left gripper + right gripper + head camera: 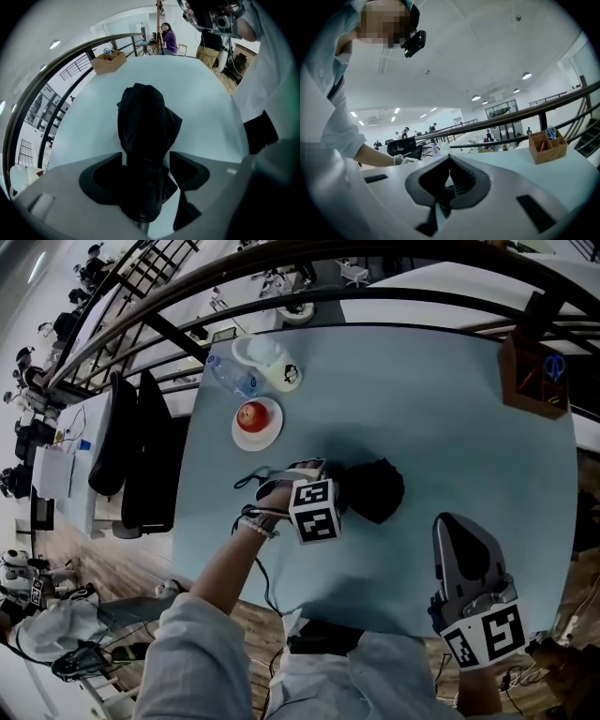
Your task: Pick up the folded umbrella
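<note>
The folded umbrella (377,489) is a black bundle lying near the middle of the pale blue table (441,427). My left gripper (339,486) points steeply down over its left end. In the left gripper view the umbrella (143,126) runs between the open jaws of the left gripper (146,153), one on each side of the fabric, and its near end is hidden under the gripper body. My right gripper (446,521) hovers near the table's front right edge, apart from the umbrella. The right gripper (449,157) is shut with nothing in it.
A red apple (252,415) sits on a white plate (269,436) at the back left, beside a plastic bottle (230,377) and a white mug (270,359). A wooden organiser (531,376) stands at the back right corner. Black chairs (131,456) flank the left edge, and a railing runs behind.
</note>
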Demonstrator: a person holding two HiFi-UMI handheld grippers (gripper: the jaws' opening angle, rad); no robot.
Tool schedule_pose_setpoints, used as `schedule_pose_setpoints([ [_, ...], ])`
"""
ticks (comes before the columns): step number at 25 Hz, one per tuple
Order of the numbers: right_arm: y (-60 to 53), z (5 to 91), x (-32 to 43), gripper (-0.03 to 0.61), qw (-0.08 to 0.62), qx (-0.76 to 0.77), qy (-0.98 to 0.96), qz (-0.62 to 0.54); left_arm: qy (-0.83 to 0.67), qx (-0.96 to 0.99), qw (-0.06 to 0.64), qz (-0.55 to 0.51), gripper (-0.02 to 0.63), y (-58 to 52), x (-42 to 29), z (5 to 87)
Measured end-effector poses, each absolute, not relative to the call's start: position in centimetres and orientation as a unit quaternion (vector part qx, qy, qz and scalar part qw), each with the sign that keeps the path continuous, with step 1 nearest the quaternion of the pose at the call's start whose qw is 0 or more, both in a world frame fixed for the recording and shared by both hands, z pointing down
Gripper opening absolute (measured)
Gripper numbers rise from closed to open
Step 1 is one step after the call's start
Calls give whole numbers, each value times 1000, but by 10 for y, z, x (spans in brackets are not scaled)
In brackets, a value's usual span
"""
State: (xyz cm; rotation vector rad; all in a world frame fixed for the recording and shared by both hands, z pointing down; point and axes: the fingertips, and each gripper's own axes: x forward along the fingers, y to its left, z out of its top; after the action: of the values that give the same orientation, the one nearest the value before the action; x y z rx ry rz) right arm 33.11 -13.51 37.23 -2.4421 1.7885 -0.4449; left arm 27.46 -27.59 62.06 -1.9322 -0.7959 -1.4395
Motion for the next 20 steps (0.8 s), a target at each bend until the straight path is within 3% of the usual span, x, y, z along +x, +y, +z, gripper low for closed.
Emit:
schedule_pose_setpoints([
  [20, -129, 408, 331, -1, 29, -784, 585, -204, -349, -647, 286, -615, 304, -273, 277, 662],
])
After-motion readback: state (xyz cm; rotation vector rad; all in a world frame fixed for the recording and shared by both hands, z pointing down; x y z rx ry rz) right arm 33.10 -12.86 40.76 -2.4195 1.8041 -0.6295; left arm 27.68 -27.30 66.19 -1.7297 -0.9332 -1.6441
